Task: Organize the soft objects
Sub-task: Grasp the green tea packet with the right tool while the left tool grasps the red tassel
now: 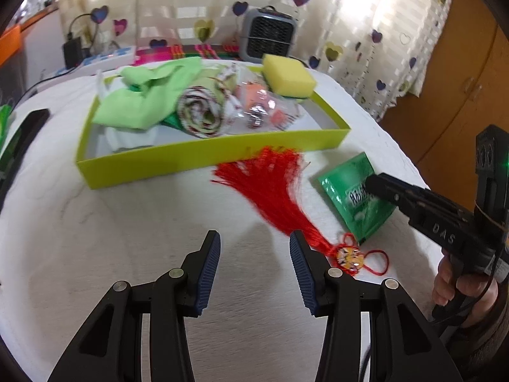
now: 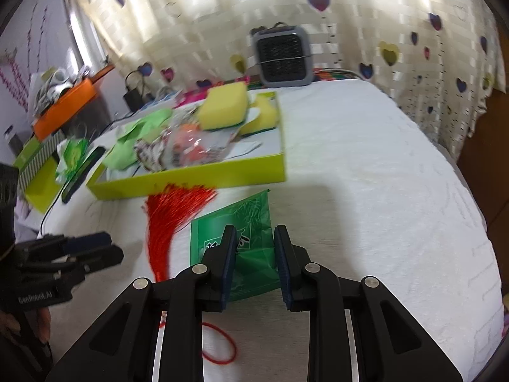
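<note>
A yellow-green box [image 1: 206, 156] [image 2: 191, 178] on the white-covered table holds a light green cloth [image 1: 143, 98], a rolled patterned cloth [image 1: 200, 111], a clear plastic packet [image 1: 261, 108] and a yellow sponge [image 1: 288, 74] [image 2: 226, 106]. In front of the box lie a red tassel [image 1: 270, 181] [image 2: 171, 213] and a green packet [image 1: 343, 175] [image 2: 251, 210]. My right gripper [image 2: 253, 232] [image 1: 370, 183] is shut on the green packet, which is bunched between the pads. My left gripper [image 1: 254, 238] [image 2: 108, 245] stands open over bare cloth, its right finger beside the tassel's knot.
A grey fan heater [image 1: 268, 33] [image 2: 281, 54] stands at the table's back edge before the heart curtain. A dark phone [image 1: 25, 137] lies left of the box. An orange box [image 2: 66, 105] and clutter sit far left. A wooden cabinet [image 1: 445, 79] is on the right.
</note>
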`<action>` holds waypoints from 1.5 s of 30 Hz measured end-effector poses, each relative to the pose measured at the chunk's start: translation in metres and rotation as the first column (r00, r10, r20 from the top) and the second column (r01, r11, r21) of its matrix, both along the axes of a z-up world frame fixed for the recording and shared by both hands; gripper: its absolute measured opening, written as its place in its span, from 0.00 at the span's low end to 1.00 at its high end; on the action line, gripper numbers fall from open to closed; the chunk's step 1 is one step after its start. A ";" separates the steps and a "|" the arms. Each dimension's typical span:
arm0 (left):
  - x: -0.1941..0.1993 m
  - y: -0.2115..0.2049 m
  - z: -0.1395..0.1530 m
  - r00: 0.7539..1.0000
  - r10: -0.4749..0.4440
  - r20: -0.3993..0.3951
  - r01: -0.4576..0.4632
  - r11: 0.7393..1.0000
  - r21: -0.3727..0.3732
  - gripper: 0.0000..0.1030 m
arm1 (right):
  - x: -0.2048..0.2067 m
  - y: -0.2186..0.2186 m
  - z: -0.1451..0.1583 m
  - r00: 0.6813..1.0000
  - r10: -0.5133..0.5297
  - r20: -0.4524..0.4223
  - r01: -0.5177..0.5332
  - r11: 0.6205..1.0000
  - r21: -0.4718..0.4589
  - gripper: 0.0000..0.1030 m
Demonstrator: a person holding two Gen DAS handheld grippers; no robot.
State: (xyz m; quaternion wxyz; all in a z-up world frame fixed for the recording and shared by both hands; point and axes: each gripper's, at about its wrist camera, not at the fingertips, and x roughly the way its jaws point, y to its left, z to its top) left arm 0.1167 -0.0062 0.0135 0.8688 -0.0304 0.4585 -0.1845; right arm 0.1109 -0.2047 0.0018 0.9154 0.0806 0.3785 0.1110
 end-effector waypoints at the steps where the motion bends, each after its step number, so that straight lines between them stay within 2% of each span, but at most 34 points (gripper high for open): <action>1: 0.000 -0.003 -0.001 1.000 -0.010 -0.006 0.010 1.000 -0.003 0.43 | -0.001 -0.003 0.000 1.000 -0.013 0.001 0.013 1.000 0.002 0.24; 14: 0.000 -0.041 -0.003 0.997 -0.070 -0.037 0.071 0.997 0.004 0.43 | -0.009 -0.037 0.005 0.995 -0.100 0.024 0.098 0.994 0.050 0.25; 19: 0.001 -0.053 -0.006 0.998 -0.047 -0.046 0.050 0.997 0.059 0.43 | -0.013 -0.042 0.004 0.994 -0.103 0.029 0.102 0.993 0.060 0.25; 27: 0.002 -0.057 -0.007 0.998 -0.015 -0.053 0.021 0.994 0.108 0.43 | -0.016 -0.046 0.005 0.995 -0.089 0.041 0.086 0.993 0.080 0.25; 30: 0.003 -0.060 -0.008 0.999 -0.003 -0.038 0.009 0.988 0.154 0.43 | -0.017 -0.047 0.005 0.995 -0.085 0.044 0.081 0.993 0.088 0.25; 45: -0.010 -0.031 -0.005 0.999 0.043 -0.020 -0.037 0.967 0.251 0.43 | -0.018 -0.047 0.004 0.997 -0.068 0.045 0.063 0.992 0.108 0.25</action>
